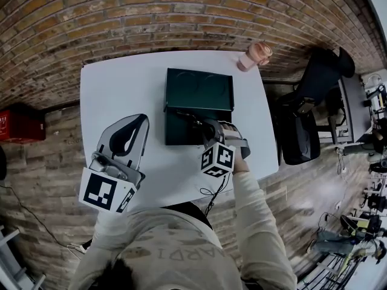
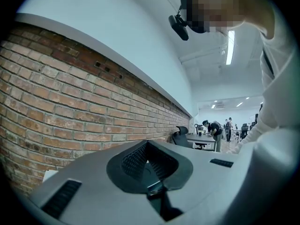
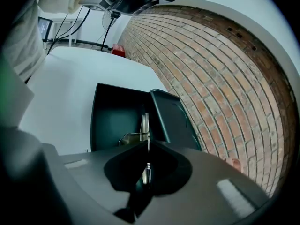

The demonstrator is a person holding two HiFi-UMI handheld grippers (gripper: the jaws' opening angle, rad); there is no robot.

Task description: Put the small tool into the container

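Right tongs [image 3: 148, 146] clamped on small tool [image 3: 145, 124], over open container [image 3: 110, 116]

Dark green container [image 1: 199, 89], white table [image 1: 115, 89], red brick wall [image 1: 121, 17]

The right tongs [image 3: 148, 146] cover much of the small tool [image 3: 145, 124], perhaps metal.

Pink item [image 1: 256, 55], red box [image 1: 21, 123], office chair [image 1: 300, 132]
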